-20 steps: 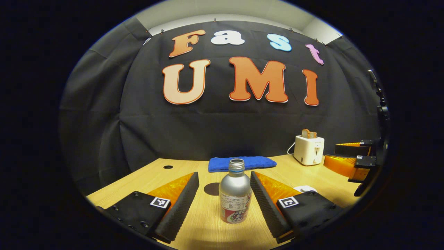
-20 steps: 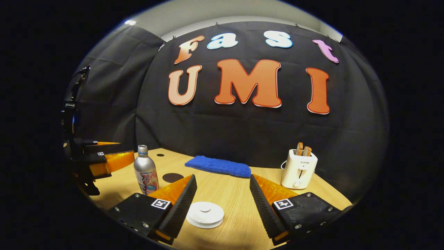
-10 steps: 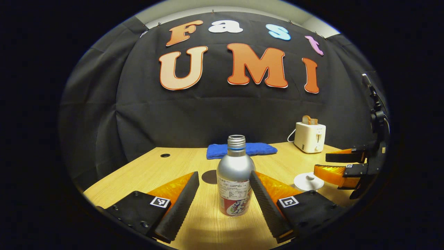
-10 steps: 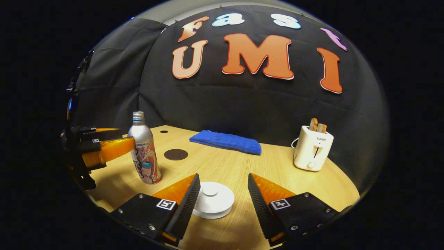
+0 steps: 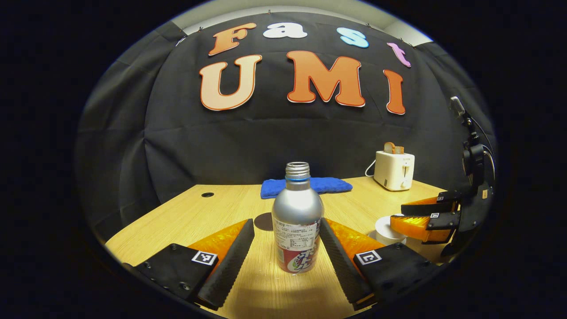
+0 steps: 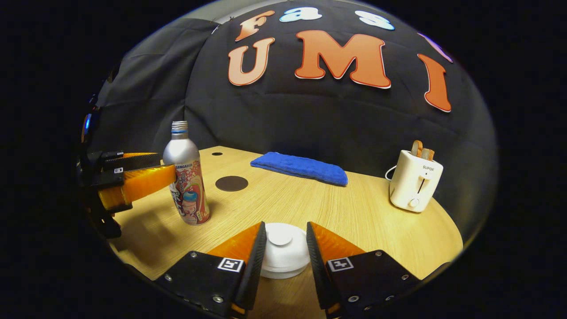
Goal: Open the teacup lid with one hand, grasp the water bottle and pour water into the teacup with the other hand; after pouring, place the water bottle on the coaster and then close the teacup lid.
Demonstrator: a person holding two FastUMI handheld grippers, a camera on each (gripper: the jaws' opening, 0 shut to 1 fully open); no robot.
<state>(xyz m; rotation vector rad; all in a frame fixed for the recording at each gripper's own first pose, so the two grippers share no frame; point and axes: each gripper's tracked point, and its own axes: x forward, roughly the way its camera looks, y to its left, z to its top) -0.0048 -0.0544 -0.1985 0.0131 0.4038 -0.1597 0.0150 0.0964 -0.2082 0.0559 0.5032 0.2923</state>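
Observation:
A silver water bottle [image 5: 297, 221] with a printed label and no cap stands upright on the wooden table [image 5: 199, 217]. My left gripper [image 5: 286, 221] is open around it, one finger on each side, the right one close to its body. In the right gripper view the bottle [image 6: 186, 177] stands at the left, with the left gripper [image 6: 166, 164] beside it. The white teacup lid [image 6: 283, 248] with its round knob lies between the narrowed fingers of my right gripper [image 6: 285, 225]; a small gap shows beside the knob. A dark round coaster [image 6: 231, 183] lies behind the bottle.
A folded blue towel [image 6: 299, 168] lies at the back of the table. A white toaster [image 6: 415, 179] holding bread stands at the back right. The white teacup [image 5: 384, 228] and right gripper [image 5: 398, 214] show right of the bottle. A small hole [image 5: 207, 194] marks the far left.
Both grippers have moved down and forward. The left one now has the bottle deeper between its fingers. The right one's fingers have narrowed around the lid.

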